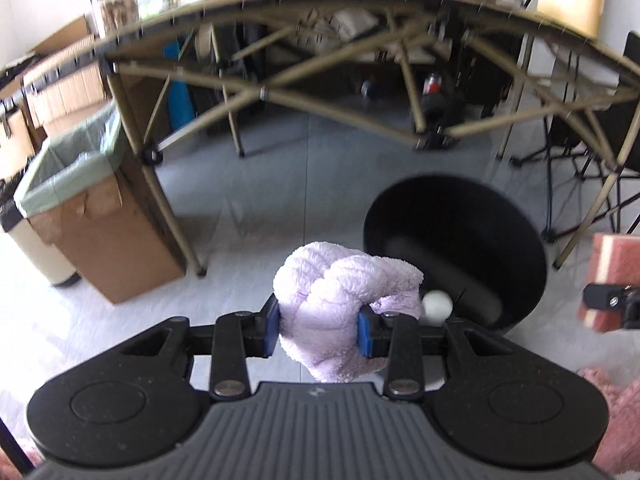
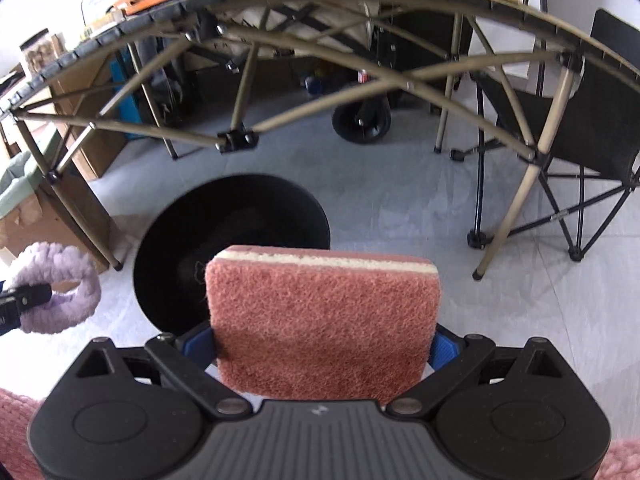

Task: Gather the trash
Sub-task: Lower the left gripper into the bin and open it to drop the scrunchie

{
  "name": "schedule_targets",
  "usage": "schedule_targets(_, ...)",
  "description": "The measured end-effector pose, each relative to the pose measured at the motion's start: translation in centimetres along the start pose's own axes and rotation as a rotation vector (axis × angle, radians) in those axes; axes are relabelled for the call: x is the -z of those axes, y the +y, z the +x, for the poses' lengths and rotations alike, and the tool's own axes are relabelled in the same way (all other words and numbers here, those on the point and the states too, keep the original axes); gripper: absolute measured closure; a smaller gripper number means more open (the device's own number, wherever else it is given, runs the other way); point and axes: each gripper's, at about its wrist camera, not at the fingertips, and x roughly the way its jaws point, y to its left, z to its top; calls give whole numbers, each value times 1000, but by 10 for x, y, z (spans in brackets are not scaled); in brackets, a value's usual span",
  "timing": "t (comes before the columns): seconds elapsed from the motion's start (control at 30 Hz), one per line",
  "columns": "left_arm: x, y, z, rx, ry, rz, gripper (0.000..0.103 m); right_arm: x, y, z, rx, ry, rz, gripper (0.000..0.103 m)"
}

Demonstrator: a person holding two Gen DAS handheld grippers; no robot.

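Observation:
My left gripper (image 1: 318, 330) is shut on a crumpled lilac fluffy cloth (image 1: 340, 292), its blue pads (image 1: 273, 330) pressed into both sides. Just beyond it a round black bin (image 1: 460, 256) stands open on the floor, with a small white ball (image 1: 437, 305) inside near its rim. My right gripper (image 2: 322, 346) is shut on a pink sponge (image 2: 324, 320) with a cream middle layer, held upright before the same black bin (image 2: 224, 248). The lilac cloth (image 2: 60, 288) shows at the left edge of the right wrist view, and the sponge (image 1: 608, 280) at the right edge of the left one.
A folding table (image 1: 320, 20) with a tan cross-braced frame and piled goods stands behind the bin. A cardboard box (image 1: 120, 232) lined with a green bag sits at the left by a table leg. A black folding chair (image 2: 580, 132) and a cart wheel (image 2: 362, 122) stand to the right.

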Motion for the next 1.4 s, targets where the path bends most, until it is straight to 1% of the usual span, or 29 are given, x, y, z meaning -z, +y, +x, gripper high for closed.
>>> schedule_targets(0.1, 3, 1, 12, -3, 59, -4, 66, 2, -4, 8, -1, 25, 15, 4)
schedule_targets(0.23, 5, 3, 25, -5, 123, -13, 66, 1, -7, 13, 4, 33, 24, 4)
schedule_targets(0.43, 6, 3, 34, -10, 182, -18, 66, 0, -11, 21, 9, 52, 41, 4)
schedule_targets(0.83, 0, -2, 38, 10, 223, -10, 66, -3, -12, 27, 8, 64, 48, 4)
schedule_targets(0.97, -4, -4, 37, 18, 226, -12, 66, -4, -14, 28, 10, 65, 59, 4)
schedule_targets(1.17, -16, -18, 35, 37, 225, -1, 66, -7, -20, 27, 15, 54, 80, 4)
schedule_targets(1.4, -33, -43, 33, 68, 210, 22, 66, -10, -37, 29, 33, 46, 127, 4)
